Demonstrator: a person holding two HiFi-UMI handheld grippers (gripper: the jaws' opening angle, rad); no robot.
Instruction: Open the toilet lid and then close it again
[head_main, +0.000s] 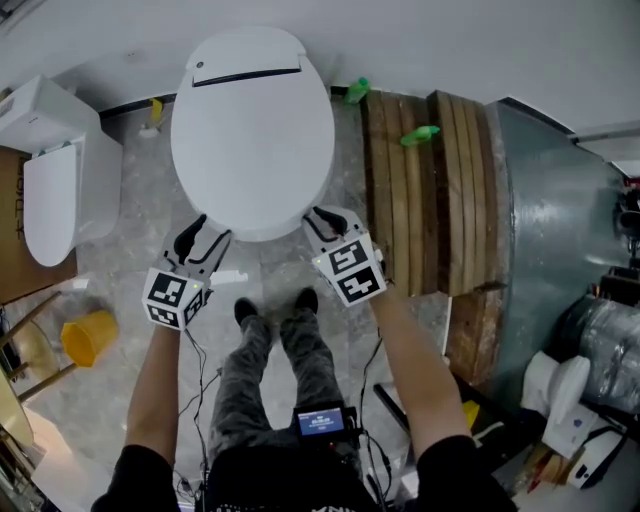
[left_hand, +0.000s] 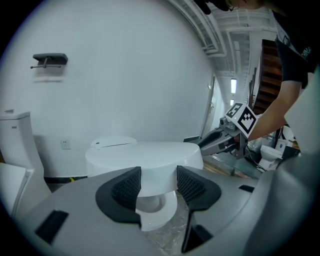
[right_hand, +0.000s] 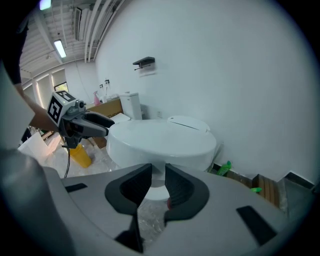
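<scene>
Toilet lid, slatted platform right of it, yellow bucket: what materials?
Toilet lid: glossy white, probably hard plastic; smooth, soft reflections. Slatted platform: wood; brown planks with gaps, matte, worn-looking. Yellow bucket: likely plastic; uniform colour, too small to be sure.

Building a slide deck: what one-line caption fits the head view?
A person's left gripper and right gripper, both open, poised near the front edge of a closed white toilet lid.

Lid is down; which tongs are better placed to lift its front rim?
Probably left: the left tongs gape wide, with the front rim of the toilet lid showing between them. The right tongs stand narrower and sight under that rim.
</scene>
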